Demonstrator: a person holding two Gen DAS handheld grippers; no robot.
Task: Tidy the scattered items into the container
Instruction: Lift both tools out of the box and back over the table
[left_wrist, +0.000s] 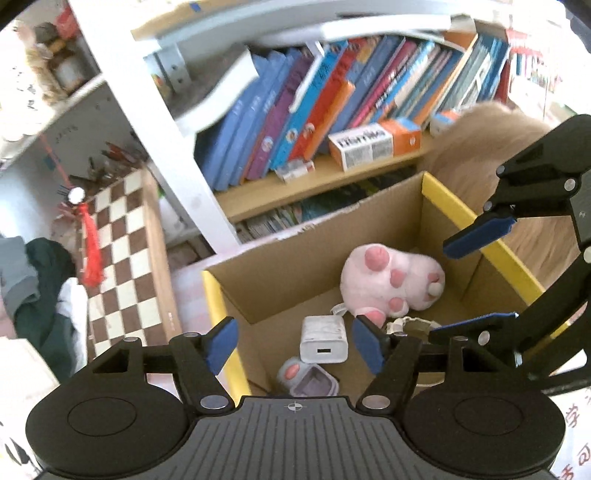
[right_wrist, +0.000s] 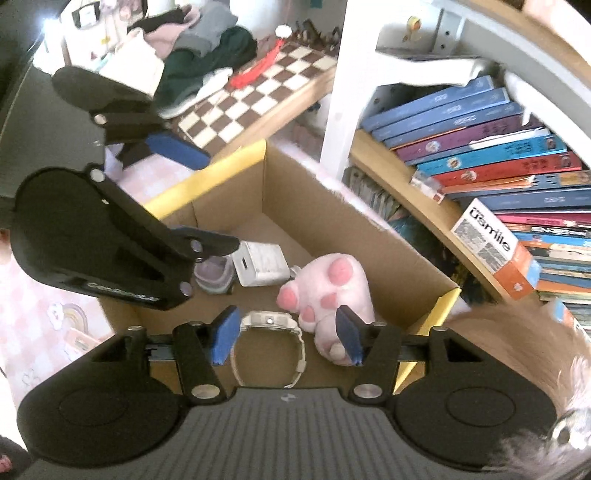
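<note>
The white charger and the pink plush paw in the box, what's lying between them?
Bare cardboard floor of the box; in the right wrist view the charger and the plush paw sit apart, with only a small white loop at the charger's corner in the gap.

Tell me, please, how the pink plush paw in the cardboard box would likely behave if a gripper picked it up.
The plush paw looks stuffed and furry, so it would probably squash between the pads and feel light for its bulk. Its fuzzy surface should grip rather than slip. Lying lumpy on the floor of the cardboard box, it seems unlikely to roll, though it may sag.
</note>
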